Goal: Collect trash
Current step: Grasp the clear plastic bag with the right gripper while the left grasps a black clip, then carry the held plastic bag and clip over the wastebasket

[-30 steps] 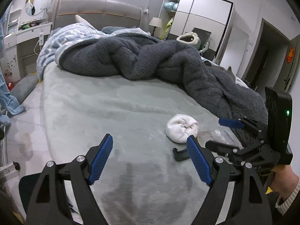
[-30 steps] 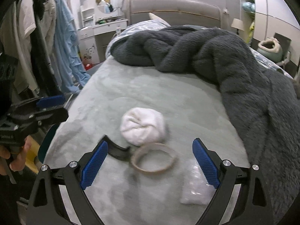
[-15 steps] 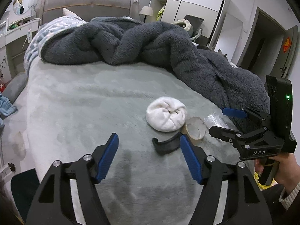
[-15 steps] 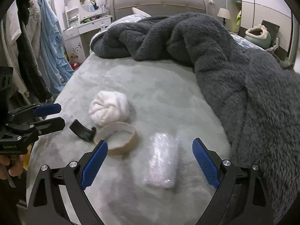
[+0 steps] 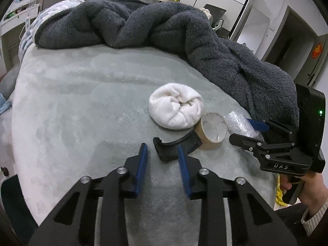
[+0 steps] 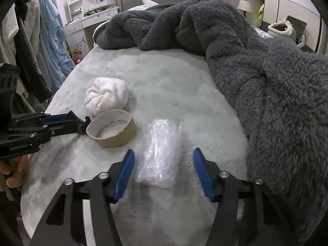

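Right wrist, grey-green bed [image 6: 164, 78], dark blanket [image 6: 266, 71]

1. The left gripper [image 5: 163, 155] is showing matte black linkage arms, silver round screws and ribbed blue pads [image 5: 142, 165].
2. The right gripper [image 6: 164, 173] is wearing the same black frame, silver screws and blue pads [image 6: 202, 174].
3. Its black housing is glowing with a small green light and bearing "DAS" lettering.
4. The right hand [image 5: 307, 192] is showing bare skin and a cream knitted cuff.
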A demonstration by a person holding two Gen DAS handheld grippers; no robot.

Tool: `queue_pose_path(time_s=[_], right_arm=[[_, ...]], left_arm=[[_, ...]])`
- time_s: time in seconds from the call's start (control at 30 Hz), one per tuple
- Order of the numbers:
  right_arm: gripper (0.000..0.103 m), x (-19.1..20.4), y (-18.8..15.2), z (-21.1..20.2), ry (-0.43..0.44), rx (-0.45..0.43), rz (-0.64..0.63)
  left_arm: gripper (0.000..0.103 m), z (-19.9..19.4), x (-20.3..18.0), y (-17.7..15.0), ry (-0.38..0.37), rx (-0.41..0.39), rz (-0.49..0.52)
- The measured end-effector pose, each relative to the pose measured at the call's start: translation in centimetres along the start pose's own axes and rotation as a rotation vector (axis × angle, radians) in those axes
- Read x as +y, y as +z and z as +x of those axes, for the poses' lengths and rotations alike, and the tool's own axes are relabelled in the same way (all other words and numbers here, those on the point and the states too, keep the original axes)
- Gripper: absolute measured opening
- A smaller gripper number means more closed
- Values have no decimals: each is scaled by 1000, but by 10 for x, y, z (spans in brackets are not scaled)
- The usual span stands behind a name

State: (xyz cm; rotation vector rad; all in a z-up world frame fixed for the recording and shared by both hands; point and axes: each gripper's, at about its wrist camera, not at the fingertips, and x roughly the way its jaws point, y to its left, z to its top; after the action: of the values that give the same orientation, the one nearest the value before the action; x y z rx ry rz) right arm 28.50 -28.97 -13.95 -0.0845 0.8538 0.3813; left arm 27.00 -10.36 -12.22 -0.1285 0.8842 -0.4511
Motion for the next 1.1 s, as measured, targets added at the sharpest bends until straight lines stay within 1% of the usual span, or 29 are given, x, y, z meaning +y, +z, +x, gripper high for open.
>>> queue_pose_path(time_s=[0.07,0.1,0.13,0.2,0.37,0.57,0.77,1.1], right_arm=[[43,0,-1,-2,3,1,1],[38,0,-2,-4,4,1,1],[36,0,-1,-5,2,1,1],[35,0,-1,-7,1,-2,5],[35,2,7,-17,-3,-32,11],[35,14,21,-29,-6,-75,-7],[35,35,36,-36,15,-112,-34],[35,81,61,-24,65,-130,-86]], left_arm=[[27,2,1,0,-9,4,-12],[23,2,2,0,-15,7,-16],[21,2,2,0,-20,10,-19],[15,2,2,1,-20,10,-18],[9,-3,1,2,-26,-7,-9],[9,-19,0,6,-12,-56,16],[9,-38,6,8,25,-107,48],[9,-67,40,7,101,-131,42]])
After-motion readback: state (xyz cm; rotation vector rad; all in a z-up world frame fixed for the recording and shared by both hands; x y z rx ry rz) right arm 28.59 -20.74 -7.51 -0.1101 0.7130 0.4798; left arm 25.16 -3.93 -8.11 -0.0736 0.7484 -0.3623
